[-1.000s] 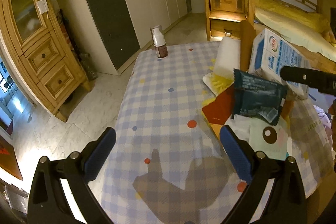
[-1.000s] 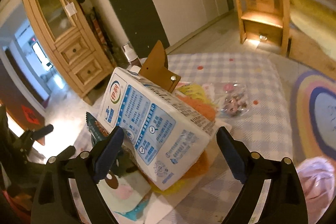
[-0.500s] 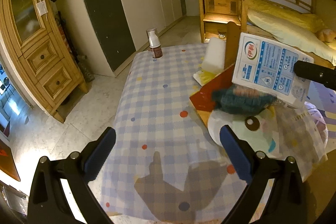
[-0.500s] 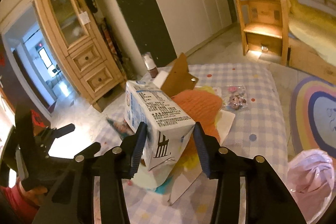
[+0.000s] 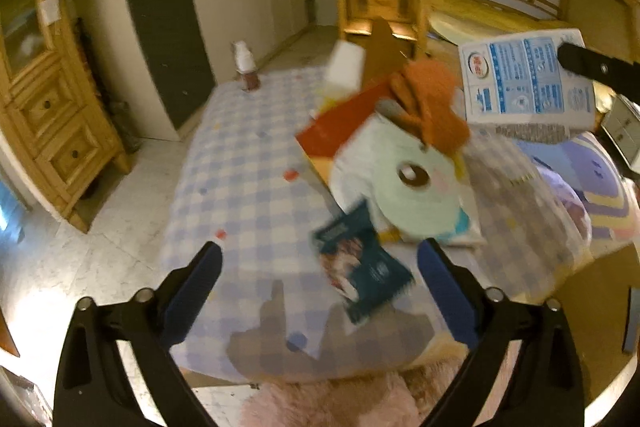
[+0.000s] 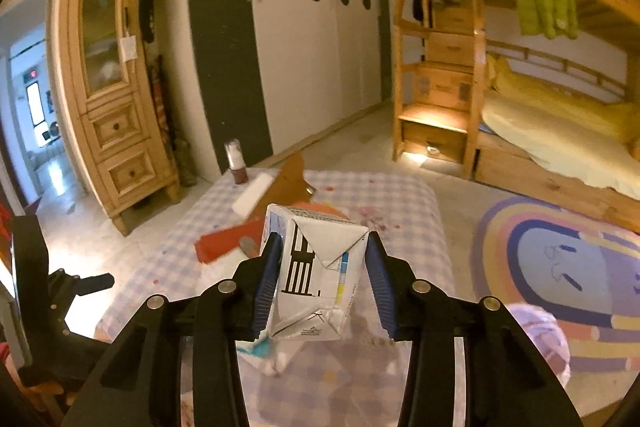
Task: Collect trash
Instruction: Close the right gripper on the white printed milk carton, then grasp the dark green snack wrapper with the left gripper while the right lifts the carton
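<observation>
My right gripper (image 6: 322, 283) is shut on a white and blue milk carton (image 6: 316, 275) and holds it up above the checked tablecloth (image 6: 400, 195). The carton also shows in the left wrist view (image 5: 524, 83) at the upper right, with one right finger on it. My left gripper (image 5: 320, 283) is open and empty over the near part of the table (image 5: 240, 195). A dark blue snack wrapper (image 5: 360, 271) lies between its fingers, a little ahead of the tips. An orange cloth (image 5: 428, 103) lies on a round-eyed cartoon cushion (image 5: 412, 183).
A small brown bottle with a white cap (image 5: 246, 71) stands at the table's far corner. A white foam block (image 5: 346, 63), a brown cardboard piece (image 5: 384, 43) and a red sheet (image 5: 340, 123) lie beyond. A wooden cabinet (image 6: 116, 99) stands left, a bunk bed (image 6: 552, 115) right.
My right gripper closed on the milk carton and lifted it off the pile. The dark snack wrapper dropped from beside the carton to the cloth in front of my left gripper.
</observation>
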A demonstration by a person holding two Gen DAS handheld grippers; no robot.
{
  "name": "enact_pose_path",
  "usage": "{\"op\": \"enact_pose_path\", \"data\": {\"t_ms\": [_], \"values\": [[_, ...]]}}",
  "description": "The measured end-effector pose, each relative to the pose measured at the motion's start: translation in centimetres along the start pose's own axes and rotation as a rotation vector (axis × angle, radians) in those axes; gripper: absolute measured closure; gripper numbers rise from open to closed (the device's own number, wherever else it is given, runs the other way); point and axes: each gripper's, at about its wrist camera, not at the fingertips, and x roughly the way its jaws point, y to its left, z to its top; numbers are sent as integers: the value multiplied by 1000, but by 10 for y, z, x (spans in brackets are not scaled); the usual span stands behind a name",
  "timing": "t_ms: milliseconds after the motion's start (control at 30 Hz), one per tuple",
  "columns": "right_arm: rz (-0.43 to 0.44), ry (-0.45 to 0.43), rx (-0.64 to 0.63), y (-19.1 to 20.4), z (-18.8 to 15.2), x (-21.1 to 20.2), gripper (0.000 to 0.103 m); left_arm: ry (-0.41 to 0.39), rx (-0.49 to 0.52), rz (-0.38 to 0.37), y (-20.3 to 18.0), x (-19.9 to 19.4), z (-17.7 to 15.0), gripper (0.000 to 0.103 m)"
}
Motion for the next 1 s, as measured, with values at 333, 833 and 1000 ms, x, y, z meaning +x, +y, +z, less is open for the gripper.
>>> {"op": "enact_pose_path", "data": {"t_ms": [333, 833, 1000], "values": [[-61, 40, 31, -9, -31, -6, 60, 20, 7, -73, 1, -5, -29, 33], [-90, 55, 60, -18, -36, -15, 60, 71, 130, 2, -30, 35, -31, 84], [-91, 39, 75, -25, -35, -24, 60, 0, 106, -115, -21, 4, -24, 103]]}}
